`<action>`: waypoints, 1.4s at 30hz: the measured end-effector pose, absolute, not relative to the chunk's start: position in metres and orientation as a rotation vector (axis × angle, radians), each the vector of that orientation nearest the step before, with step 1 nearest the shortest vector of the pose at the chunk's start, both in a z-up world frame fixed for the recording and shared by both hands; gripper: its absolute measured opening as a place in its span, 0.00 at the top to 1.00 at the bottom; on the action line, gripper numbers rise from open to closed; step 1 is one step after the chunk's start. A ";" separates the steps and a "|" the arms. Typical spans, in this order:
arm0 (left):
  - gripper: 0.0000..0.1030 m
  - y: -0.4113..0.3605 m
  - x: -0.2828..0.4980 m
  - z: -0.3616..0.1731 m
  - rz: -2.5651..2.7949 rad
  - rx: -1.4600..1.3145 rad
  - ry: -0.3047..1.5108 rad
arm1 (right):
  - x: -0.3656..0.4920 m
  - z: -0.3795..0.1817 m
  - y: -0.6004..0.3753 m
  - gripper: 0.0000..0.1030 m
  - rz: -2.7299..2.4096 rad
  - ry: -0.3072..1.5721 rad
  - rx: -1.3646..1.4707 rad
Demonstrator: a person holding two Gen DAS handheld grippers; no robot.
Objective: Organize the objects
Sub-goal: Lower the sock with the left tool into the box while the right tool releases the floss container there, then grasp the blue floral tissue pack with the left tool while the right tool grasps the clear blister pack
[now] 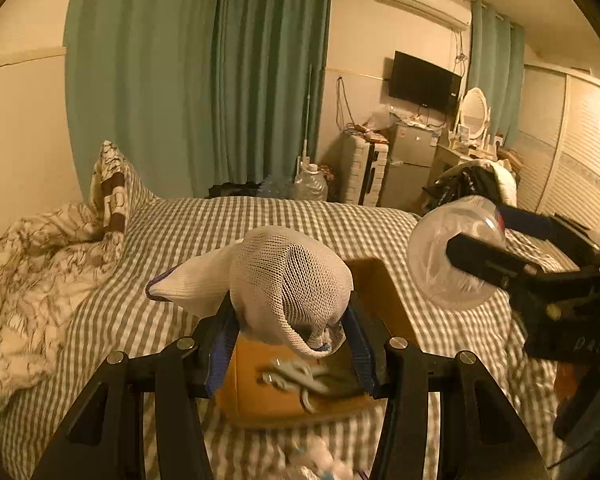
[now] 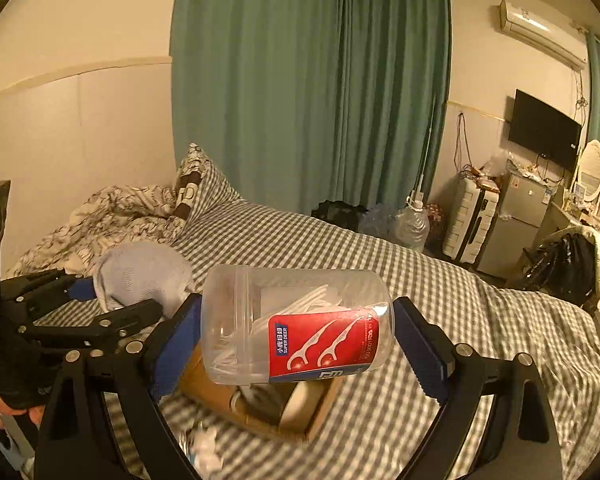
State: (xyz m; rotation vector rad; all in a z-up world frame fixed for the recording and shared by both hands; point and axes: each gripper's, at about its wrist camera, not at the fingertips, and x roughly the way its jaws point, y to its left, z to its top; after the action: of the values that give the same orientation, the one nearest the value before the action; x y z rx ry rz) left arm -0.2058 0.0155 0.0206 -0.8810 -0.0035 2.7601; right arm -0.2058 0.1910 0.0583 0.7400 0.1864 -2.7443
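Left gripper (image 1: 288, 328): closest to its own camera, fingers clamped on a white mesh glove (image 1: 284, 280), which bulges up between the blue pads with its cuff flopping to the left.
Reason for that hold: pinched low on the fabric, so the glove hangs bunched directly over the cardboard box (image 1: 296, 396); this looks like a carry toward dropping it in.
Right gripper (image 2: 298, 328): fingers closed on a clear floss-pick jar (image 2: 296, 324), gripped at its two ends so it lies sideways, red label facing the camera.
Reason for that hold: end-to-end pinching keeps the round plastic wall from slipping; white picks show loose inside.
Box: open-topped, resting on the checked bedspread (image 1: 220, 232), already holding some greyish items too blurred to name.
Pose, left: raised above the box, pointing across the bed toward the green curtain (image 1: 196, 80).
Pose, right: held just beside the left one, also above the box and clear of the bedspread.
Loose item: crumpled white material (image 2: 206, 446) lies on the bed just before the box, possibly tissue.
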 end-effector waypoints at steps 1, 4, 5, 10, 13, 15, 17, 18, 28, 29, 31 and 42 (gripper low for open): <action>0.50 0.016 -0.215 0.017 2.756 -0.893 -0.008 | -0.214 0.055 0.190 0.10 -2.740 0.176 0.748; 0.50 0.020 -0.244 -0.004 2.755 -0.949 0.031 | -0.246 0.037 0.186 0.10 -2.736 0.143 0.791; 0.50 0.023 -0.251 -0.013 2.749 -0.976 0.049 | -0.258 0.028 0.184 0.10 -2.734 0.136 0.816; 0.50 0.026 -0.279 -0.060 2.691 -1.087 0.071 | -0.294 -0.010 0.182 0.10 -2.722 0.141 0.915; 0.50 0.030 -0.285 -0.077 2.675 -1.096 0.111 | -0.308 -0.030 0.181 0.10 -2.714 0.146 0.946; 0.50 0.032 -0.288 -0.082 2.670 -1.092 0.113 | -0.316 -0.042 0.180 0.10 -2.716 0.144 0.964; 0.47 0.032 -0.290 -0.081 2.667 -1.085 0.081 | -0.319 -0.049 0.181 0.10 -2.725 0.147 0.975; 0.46 0.031 -0.291 -0.080 2.662 -1.086 0.067 | -0.320 -0.052 0.181 0.10 -2.725 0.143 0.980; 0.13 0.028 -0.263 -0.046 2.683 -1.071 -0.047 | -0.284 -0.007 0.197 0.03 -2.789 0.096 0.865; 0.13 0.028 -0.258 -0.040 2.696 -1.062 -0.044 | -0.276 0.001 0.200 0.03 -2.799 0.102 0.849; 0.11 0.028 -0.246 -0.023 2.719 -1.027 -0.049 | -0.262 0.018 0.203 0.02 -2.816 0.112 0.817; 0.00 0.026 -0.163 0.045 2.834 -0.874 0.036 | -0.159 0.094 0.230 0.00 -2.888 0.202 0.636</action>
State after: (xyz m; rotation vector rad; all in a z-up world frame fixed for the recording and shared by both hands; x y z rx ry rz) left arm -0.1629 0.0265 0.0452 -0.8743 0.0361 2.8341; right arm -0.1592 0.2297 0.0945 0.6358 0.2019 -2.8884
